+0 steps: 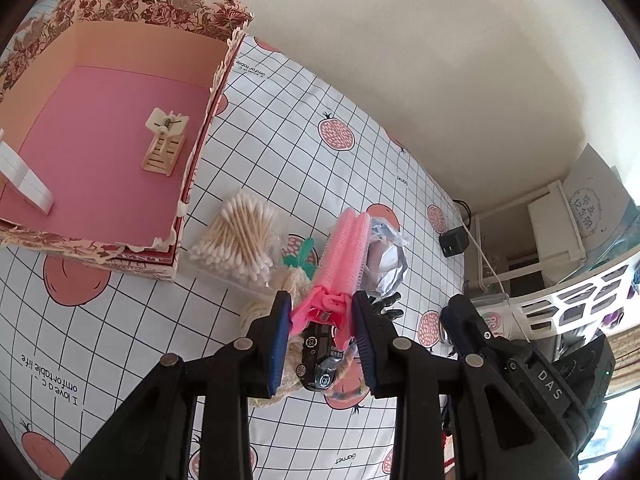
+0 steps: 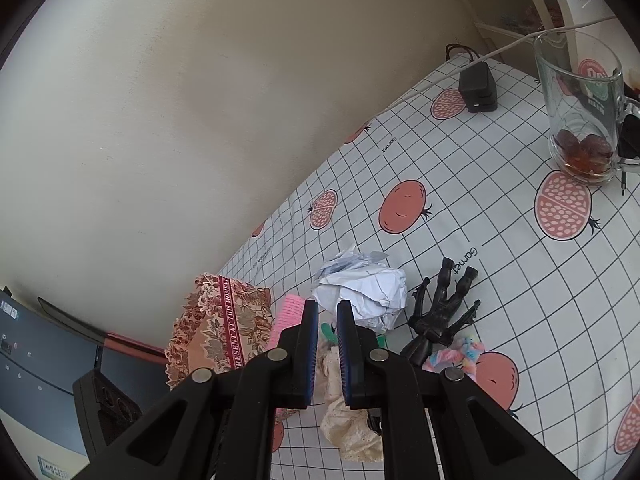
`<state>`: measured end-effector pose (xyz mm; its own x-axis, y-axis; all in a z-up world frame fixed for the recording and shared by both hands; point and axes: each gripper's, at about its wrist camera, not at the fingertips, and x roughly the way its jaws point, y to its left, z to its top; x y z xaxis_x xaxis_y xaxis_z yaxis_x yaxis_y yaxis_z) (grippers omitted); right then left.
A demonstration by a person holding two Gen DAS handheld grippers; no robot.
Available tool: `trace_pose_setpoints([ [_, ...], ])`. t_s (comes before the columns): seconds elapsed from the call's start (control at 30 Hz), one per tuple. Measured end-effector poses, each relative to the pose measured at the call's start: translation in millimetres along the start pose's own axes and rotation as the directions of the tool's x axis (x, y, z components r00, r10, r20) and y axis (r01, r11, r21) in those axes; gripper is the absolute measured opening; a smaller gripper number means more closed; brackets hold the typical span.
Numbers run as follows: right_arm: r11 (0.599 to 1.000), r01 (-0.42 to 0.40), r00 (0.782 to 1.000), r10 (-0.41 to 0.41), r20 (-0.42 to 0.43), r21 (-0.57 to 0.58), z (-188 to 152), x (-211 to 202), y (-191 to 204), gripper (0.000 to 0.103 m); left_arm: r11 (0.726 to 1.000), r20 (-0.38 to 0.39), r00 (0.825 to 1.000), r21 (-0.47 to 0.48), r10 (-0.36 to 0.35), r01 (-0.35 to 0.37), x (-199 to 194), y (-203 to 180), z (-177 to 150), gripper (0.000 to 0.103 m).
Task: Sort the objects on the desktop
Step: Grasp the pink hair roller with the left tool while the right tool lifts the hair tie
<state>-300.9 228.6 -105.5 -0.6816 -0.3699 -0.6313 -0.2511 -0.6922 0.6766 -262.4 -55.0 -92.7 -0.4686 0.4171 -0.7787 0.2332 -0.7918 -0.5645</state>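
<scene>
Your left gripper (image 1: pixel 320 312) clamps the pink hair clip (image 1: pixel 340 256) above the toy car (image 1: pixel 318 354); your right gripper (image 2: pixel 328 316) is closed, empty.

— Wall condition?
— Plain cream wall (image 2: pixel 200 120), evenly daylit, bare.
— Table surface?
— White grid tablecloth (image 2: pixel 500 280) printed with pomegranates. White shelving unit (image 1: pixel 556 232) stands in the corner beyond the table's end.

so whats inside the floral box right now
On the floral box's pink floor lie a small wooden model and a white paper strip at the picture's left edge. The near wall hides the floor strip just behind it.
</scene>
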Motion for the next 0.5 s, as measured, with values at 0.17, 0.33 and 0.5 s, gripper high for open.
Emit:
trace_pose_setpoints([
  [0.17,0.99,0.134,0.988,-0.131,-0.078,0.039,-0.8,13.1,-25.1,0.014,1.0,0.015,1.0,-0.014,-0.011,0.011,-7.6,5.2,3.7,0.032],
  [0.33,0.974,0.206,0.965,-0.188,-0.181,0.088,-6.8,30.3,-52.1,0.014,0.999,0.023,1.0,-0.024,-0.02,0.02,-11.3,8.7,5.6,0.032],
  [0.5,0.964,0.259,0.943,-0.239,-0.231,0.062,-14.6,39.8,-56.7,0.052,0.999,0.02,0.999,-0.036,-0.025,0.025,-11.7,11.6,5.8,0.032],
])
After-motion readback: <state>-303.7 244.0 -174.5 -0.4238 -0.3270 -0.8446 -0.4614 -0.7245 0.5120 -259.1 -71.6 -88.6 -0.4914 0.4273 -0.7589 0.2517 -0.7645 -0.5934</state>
